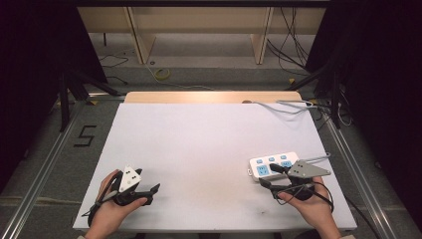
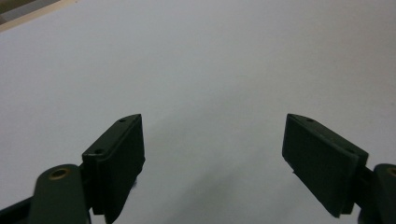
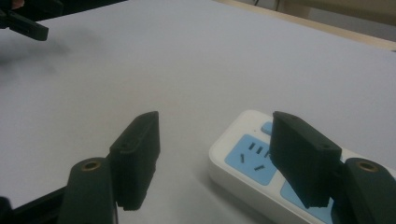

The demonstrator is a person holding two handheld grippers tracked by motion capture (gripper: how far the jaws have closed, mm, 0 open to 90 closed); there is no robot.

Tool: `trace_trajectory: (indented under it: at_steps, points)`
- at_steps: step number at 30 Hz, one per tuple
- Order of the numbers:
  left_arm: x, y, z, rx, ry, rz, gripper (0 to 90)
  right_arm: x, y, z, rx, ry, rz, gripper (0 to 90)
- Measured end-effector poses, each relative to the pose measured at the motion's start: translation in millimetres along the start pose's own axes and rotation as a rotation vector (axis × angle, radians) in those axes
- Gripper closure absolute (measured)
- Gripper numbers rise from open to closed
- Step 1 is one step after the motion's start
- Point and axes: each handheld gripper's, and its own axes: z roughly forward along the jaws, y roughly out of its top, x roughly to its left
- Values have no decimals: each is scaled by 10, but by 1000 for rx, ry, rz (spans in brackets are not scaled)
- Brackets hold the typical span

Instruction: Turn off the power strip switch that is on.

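White covers the tabletop (image 1: 209, 149), with a strip of pale wood along its far edge. A white power strip (image 1: 272, 166) with blue socket faces lies near the right edge, and its grey cord (image 1: 286, 107) runs from the far right corner.

The right gripper (image 1: 272, 175) is held in the person's right hand (image 1: 311, 204) just beside the strip's near end. In the right gripper view its two black fingers (image 3: 137, 154) stand released, well apart, with nothing between them. The strip's rounded corner sits between them and a little beyond; one blue socket (image 3: 247, 158) shows just inside the right-hand finger, which overlaps the strip's top. Whether that finger touches the strip I cannot tell.

The left gripper (image 1: 152, 191) rests low in the left hand (image 1: 109, 209) near the front left corner, well apart from the strip. In the left gripper view its fingers (image 2: 116, 163) are also spread wide, bare white surface between and beyond them.

Far off in the right gripper view, the left gripper's dark tip shows at the upper left.
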Motion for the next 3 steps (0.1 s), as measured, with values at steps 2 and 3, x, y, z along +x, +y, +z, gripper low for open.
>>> trace_trajectory:
  at_steps: [2, 3]
  points:
    - [2, 1, -1, 2, 0, -1, 208, -5, 0, -4, -3, -4, -1, 337]
    - [2, 1, 0, 4, 0, 0, 208, -6, 1, -7, -4, -5, 1, 336]
